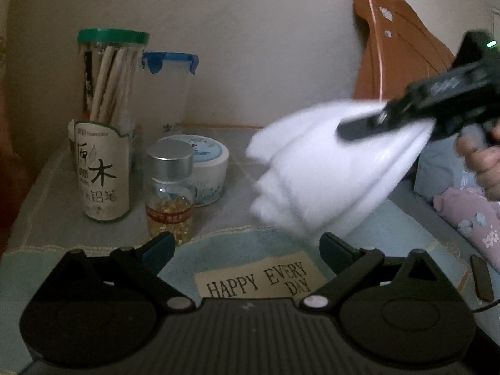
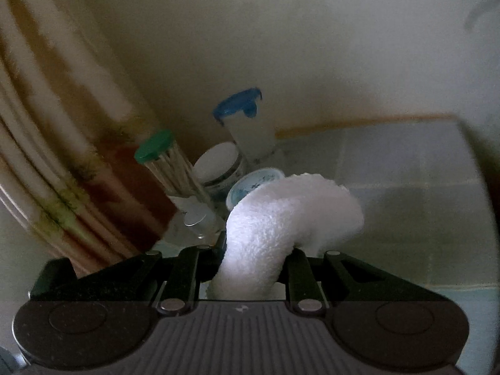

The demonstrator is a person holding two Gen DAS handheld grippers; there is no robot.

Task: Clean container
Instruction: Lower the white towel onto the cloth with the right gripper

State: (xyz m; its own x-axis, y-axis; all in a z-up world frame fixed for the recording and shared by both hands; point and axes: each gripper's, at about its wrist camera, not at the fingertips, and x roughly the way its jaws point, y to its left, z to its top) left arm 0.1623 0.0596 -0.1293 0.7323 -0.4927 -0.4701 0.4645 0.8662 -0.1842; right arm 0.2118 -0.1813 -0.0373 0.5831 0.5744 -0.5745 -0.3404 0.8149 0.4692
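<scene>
Right tongs (image 2: 254, 250) angled downward over the desk (image 1: 237, 168), clamped on a fluffy white cloth (image 2: 281, 215). Left tongs (image 1: 247, 247) wide apart, empty. Clear blue-lidded container (image 1: 168, 93) upright, shut.

Jars and bottles — a green-lidded pencil jar (image 1: 107, 122), a blue-lidded container (image 1: 167, 93), a capsule bottle (image 1: 169, 187) and a round tin (image 1: 203, 168) — crowd the table's left rear corner, leaving its cloth-covered right side (image 2: 406, 172) open.
</scene>
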